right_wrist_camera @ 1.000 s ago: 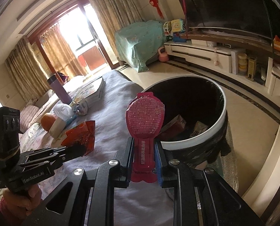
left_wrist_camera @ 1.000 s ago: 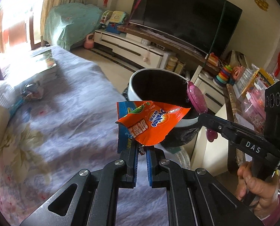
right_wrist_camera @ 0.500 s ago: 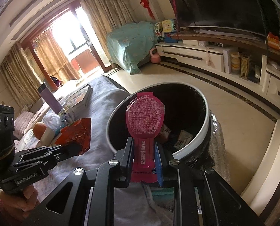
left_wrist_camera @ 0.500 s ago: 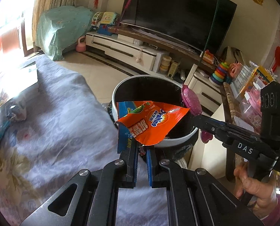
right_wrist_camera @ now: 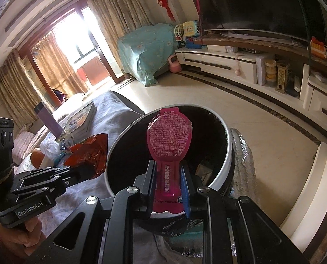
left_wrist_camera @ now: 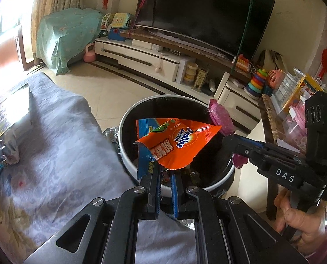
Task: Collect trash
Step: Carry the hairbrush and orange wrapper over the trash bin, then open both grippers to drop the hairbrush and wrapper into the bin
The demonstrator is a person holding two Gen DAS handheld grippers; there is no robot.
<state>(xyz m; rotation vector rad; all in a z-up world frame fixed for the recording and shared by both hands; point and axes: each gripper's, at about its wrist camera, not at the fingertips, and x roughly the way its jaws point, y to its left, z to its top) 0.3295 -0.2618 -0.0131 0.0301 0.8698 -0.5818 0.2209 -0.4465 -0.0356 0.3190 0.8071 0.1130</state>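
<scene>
Left tool point(left_wrist_camera: 165, 177), clenched on the orange Ovaltine wrapper point(left_wrist_camera: 176, 144), and right tool point(right_wrist_camera: 168, 183), clenched on the pink packet point(right_wrist_camera: 169, 154), we have now carried over the trash bin point(right_wrist_camera: 228, 151), so both await release.

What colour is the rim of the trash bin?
White, around a black interior; the trash bin rim shows best in the right wrist view.
</scene>
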